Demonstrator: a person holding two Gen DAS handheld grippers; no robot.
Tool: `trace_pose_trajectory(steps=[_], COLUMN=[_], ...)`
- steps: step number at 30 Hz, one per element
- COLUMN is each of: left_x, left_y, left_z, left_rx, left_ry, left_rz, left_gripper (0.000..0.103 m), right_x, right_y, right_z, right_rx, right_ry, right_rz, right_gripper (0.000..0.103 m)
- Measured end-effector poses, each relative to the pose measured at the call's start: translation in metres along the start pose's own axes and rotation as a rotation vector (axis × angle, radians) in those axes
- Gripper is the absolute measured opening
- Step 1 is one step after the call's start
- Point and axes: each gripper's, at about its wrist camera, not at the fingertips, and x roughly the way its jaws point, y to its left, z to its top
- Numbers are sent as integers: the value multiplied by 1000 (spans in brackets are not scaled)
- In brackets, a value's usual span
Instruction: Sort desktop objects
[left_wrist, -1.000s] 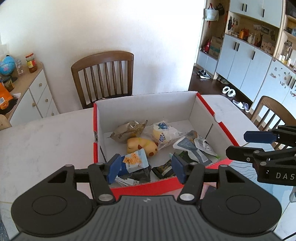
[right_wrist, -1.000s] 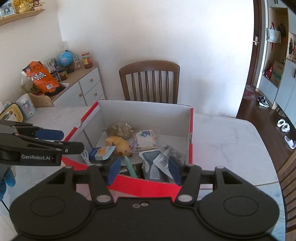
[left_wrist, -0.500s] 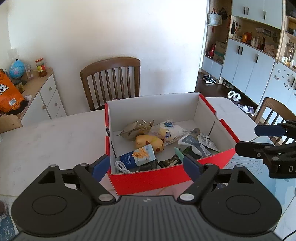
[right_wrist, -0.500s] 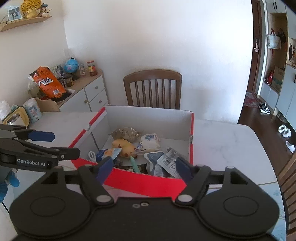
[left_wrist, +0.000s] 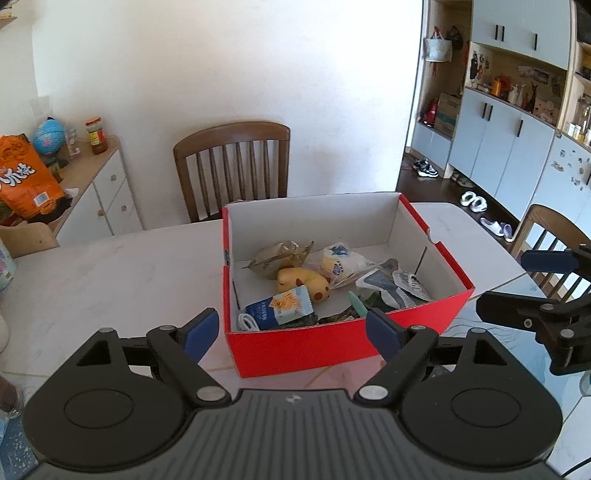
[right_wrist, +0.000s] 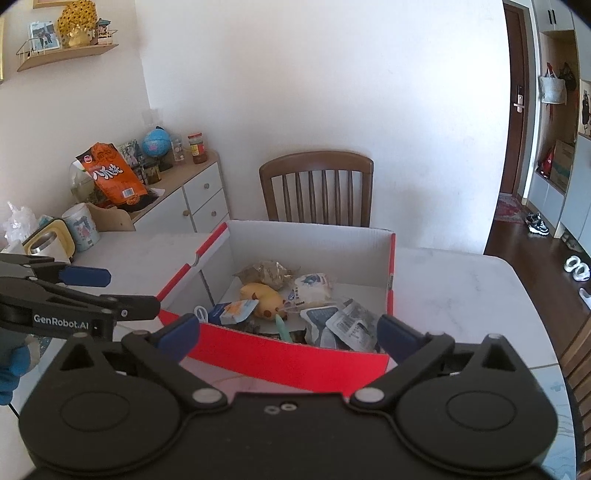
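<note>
A red cardboard box (left_wrist: 332, 343) with white inside walls stands on the white marble table (left_wrist: 110, 273). It holds several items: a yellow plush toy (left_wrist: 303, 282), a blue and white snack packet (left_wrist: 280, 308), a white cable (left_wrist: 246, 321), a brown foil bag (left_wrist: 277, 254), a white bun packet (left_wrist: 340, 260) and grey sachets (left_wrist: 399, 288). My left gripper (left_wrist: 293, 334) is open and empty, in front of the box's near wall. My right gripper (right_wrist: 288, 334) is open and empty, before the same box (right_wrist: 295, 362). Each gripper shows in the other's view.
A wooden chair (left_wrist: 232, 166) stands behind the table, another (left_wrist: 554, 236) at the right. A white sideboard (left_wrist: 99, 192) at the left carries an orange snack bag (left_wrist: 22, 177), a globe and a jar. A toaster and a mug (right_wrist: 81, 227) sit at the table's left end.
Both grippers have pulled back and up from over the box and their jaws have opened wider. The box contents have not moved.
</note>
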Motion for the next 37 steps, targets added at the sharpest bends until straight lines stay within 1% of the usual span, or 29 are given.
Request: trace_pose_trajectory(steps=[4,7,13,17,24,33,37], left_x=[-2,-3,-2,-2,0,0,-1], left_y=[-2,-4,-7,-11,-11,-13,-13], left_z=[-3,-6,-12,-16,-19,-21,-22], left_rx=[7,13,30,52,42,47,52], left_ry=[10,24,43,44,60,52,46], left_rz=[-2,15,-13,-9,-20,-23,-40], left_gripper=[86,86,86,86,86,86,86], right_x=[-2,-3,-4,-5,-6,-7,-8], right_y=[1,3,2,1,3,2,1], right_z=[-2,-3,-6,-7,-9,-11,-13], right_rx=[1,-1,6,10,6,11,18], right_ry=[0,4,14,17,21,31,38], right_rz=[8,9,10,14,11,3,-1], right_gripper=[103,103,103,103,103,103,103])
